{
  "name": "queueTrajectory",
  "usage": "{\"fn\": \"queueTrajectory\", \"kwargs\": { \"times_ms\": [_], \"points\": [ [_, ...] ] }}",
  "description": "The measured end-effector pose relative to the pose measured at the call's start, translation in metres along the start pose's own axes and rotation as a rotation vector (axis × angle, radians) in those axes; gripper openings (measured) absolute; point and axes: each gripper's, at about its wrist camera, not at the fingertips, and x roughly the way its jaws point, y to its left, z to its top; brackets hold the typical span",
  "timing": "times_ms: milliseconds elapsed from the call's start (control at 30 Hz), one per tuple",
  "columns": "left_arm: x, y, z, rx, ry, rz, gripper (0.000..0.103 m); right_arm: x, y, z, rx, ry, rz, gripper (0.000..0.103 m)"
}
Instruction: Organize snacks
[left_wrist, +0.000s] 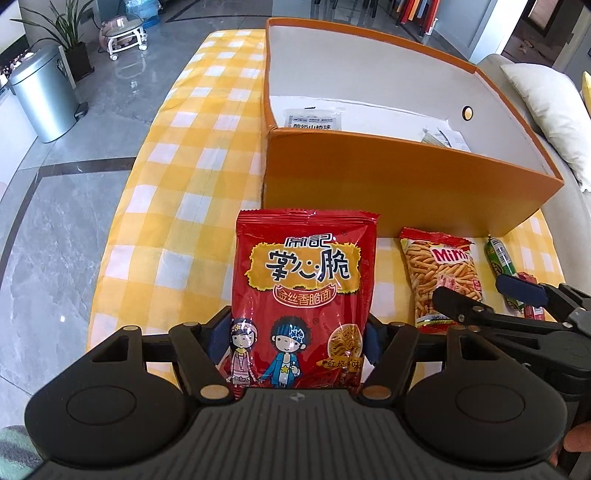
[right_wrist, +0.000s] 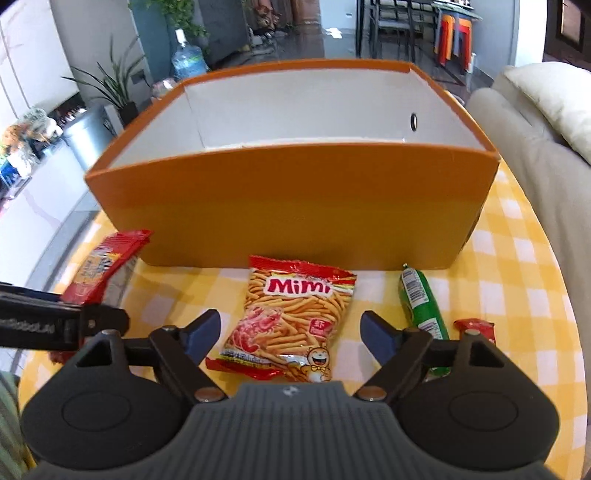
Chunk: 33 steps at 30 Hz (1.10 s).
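1. Two grippers in view: the left gripper (left_wrist: 295, 338) is clamped on a red noodle packet (left_wrist: 301, 295), held upright in front of the orange box (left_wrist: 388, 184).
2. Right gripper (right_wrist: 290, 334) has its jaws spread wide around the Mimi packet (right_wrist: 291, 325), not touching it.
3. Green sausage (right_wrist: 419, 299) and small red packet (right_wrist: 476, 326) lie on the checked cloth (right_wrist: 517, 277), right of the Mimi packet.
4. White sachets (left_wrist: 314, 120) lie inside the box.

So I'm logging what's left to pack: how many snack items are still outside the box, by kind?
Red crispy-noodle bag, held in the left gripper: 1
Mimi stick-snack bag: 1
Green sausage stick: 1
Small red packet: 1
Total outside the orange box: 4
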Motion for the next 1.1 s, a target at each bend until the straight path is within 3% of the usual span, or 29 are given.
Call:
{"fn": "queueTrajectory", "kwargs": {
  "times_ms": [233,300,333,700,1100],
  "points": [
    [0.001,-0.002,0.000,-0.001,0.009,0.002,0.078,0.016,0.008,0.001,0.029,0.076,-0.020,0.079],
    [0.000,-0.002,-0.001,-0.012,0.012,0.002,0.078,0.019,0.009,0.002,0.030,0.093,-0.006,0.071],
    [0.000,-0.002,-0.001,-0.018,0.013,0.000,0.078,0.019,0.009,0.001,0.035,0.105,0.013,0.062],
    [-0.015,-0.008,-0.009,-0.015,-0.006,0.004,0.078,0.001,0.011,0.000,-0.020,0.083,0.029,0.033],
    [-0.038,-0.022,-0.020,0.002,-0.039,-0.010,0.078,-0.040,-0.009,-0.005,0.037,0.037,0.064,0.028]
  ]
}}
